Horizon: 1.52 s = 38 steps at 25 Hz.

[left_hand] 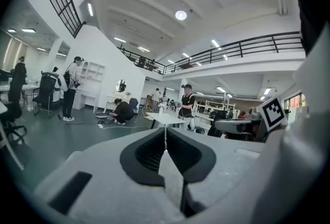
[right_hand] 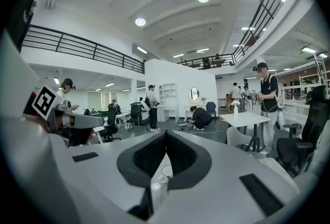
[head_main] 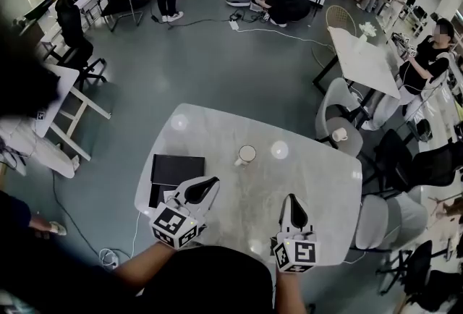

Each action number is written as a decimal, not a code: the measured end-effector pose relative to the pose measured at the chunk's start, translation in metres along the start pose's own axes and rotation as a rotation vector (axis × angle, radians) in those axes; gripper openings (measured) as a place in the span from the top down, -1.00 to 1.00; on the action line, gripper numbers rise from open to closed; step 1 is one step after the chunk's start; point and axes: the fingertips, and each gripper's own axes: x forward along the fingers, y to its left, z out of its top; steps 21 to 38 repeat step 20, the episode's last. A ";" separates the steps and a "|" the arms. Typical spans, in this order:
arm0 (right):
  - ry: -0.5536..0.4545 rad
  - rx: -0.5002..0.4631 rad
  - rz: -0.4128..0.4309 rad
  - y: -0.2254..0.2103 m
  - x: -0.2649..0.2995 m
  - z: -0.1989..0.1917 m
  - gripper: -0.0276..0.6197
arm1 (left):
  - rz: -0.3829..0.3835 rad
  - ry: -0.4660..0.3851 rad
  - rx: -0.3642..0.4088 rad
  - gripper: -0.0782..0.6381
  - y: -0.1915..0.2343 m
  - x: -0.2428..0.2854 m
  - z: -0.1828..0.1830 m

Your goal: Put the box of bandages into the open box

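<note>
A flat black box (head_main: 177, 169) lies on the pale marble table (head_main: 318, 182) at its left side; I cannot tell what is inside. No box of bandages can be made out in any view. My left gripper (head_main: 214, 181) hovers just right of the black box, jaws shut with nothing between them; in its own view the left gripper (left_hand: 165, 128) points level across the room. My right gripper (head_main: 291, 197) is over the table's near middle, also shut and empty, and in its own view the right gripper (right_hand: 166, 133) points level too.
A white cup (head_main: 246, 155) stands mid-table ahead of both grippers, and the cup (right_hand: 166, 170) shows through the right jaws' gap. Grey chairs (head_main: 340, 113) stand at the table's right. Another white table (head_main: 362, 59) and several people are farther off.
</note>
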 end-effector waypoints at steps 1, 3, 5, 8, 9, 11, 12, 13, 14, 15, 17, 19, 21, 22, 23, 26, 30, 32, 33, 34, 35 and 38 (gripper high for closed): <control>-0.001 0.005 -0.007 -0.001 0.000 -0.001 0.88 | -0.002 0.002 0.000 0.71 0.000 0.000 0.000; -0.003 0.010 -0.016 -0.002 0.001 -0.002 0.88 | -0.002 0.003 0.005 0.71 0.000 -0.002 0.001; -0.009 0.005 -0.011 0.002 0.001 -0.001 0.88 | 0.007 0.001 0.009 0.71 0.004 -0.006 0.002; -0.024 -0.024 0.001 0.013 0.002 0.005 0.88 | 0.014 -0.001 0.010 0.71 0.009 -0.011 0.004; -0.026 -0.032 0.002 0.016 0.002 0.006 0.88 | 0.015 -0.001 0.011 0.71 0.010 -0.012 0.004; -0.027 -0.034 0.000 0.018 0.001 0.008 0.88 | 0.015 -0.001 0.011 0.71 0.010 -0.013 0.005; -0.026 -0.031 -0.002 0.019 0.000 0.008 0.88 | 0.015 -0.001 0.010 0.71 0.009 -0.014 0.006; -0.025 -0.027 -0.004 0.019 0.000 0.008 0.88 | 0.016 -0.001 0.011 0.71 0.010 -0.015 0.006; -0.024 -0.023 -0.003 0.020 0.000 0.008 0.88 | 0.017 0.000 0.013 0.71 0.010 -0.015 0.006; -0.022 -0.022 0.000 0.021 0.000 0.007 0.88 | 0.018 0.000 0.015 0.71 0.011 -0.016 0.007; -0.021 -0.024 0.008 0.024 0.001 0.007 0.88 | 0.022 0.001 0.018 0.71 0.013 -0.018 0.006; -0.022 -0.027 0.013 0.027 0.001 0.006 0.88 | 0.025 0.002 0.017 0.71 0.016 -0.021 0.004; -0.023 -0.029 0.014 0.028 0.001 0.005 0.88 | 0.027 0.003 0.016 0.71 0.017 -0.023 0.003; -0.023 -0.029 0.014 0.028 0.001 0.005 0.88 | 0.027 0.003 0.016 0.71 0.017 -0.023 0.003; -0.023 -0.029 0.014 0.028 0.001 0.005 0.88 | 0.027 0.003 0.016 0.71 0.017 -0.023 0.003; -0.023 -0.029 0.014 0.028 0.001 0.005 0.88 | 0.027 0.003 0.016 0.71 0.017 -0.023 0.003; -0.023 -0.029 0.014 0.028 0.001 0.005 0.88 | 0.027 0.003 0.016 0.71 0.017 -0.023 0.003; -0.023 -0.029 0.014 0.028 0.001 0.005 0.88 | 0.027 0.003 0.016 0.71 0.017 -0.023 0.003; -0.023 -0.029 0.014 0.028 0.001 0.005 0.88 | 0.027 0.003 0.016 0.71 0.017 -0.023 0.003; -0.023 -0.029 0.014 0.028 0.001 0.005 0.88 | 0.027 0.003 0.016 0.71 0.017 -0.023 0.003; -0.023 -0.029 0.014 0.028 0.001 0.005 0.88 | 0.027 0.003 0.016 0.71 0.017 -0.023 0.003; -0.023 -0.029 0.014 0.028 0.001 0.005 0.88 | 0.027 0.003 0.016 0.71 0.017 -0.023 0.003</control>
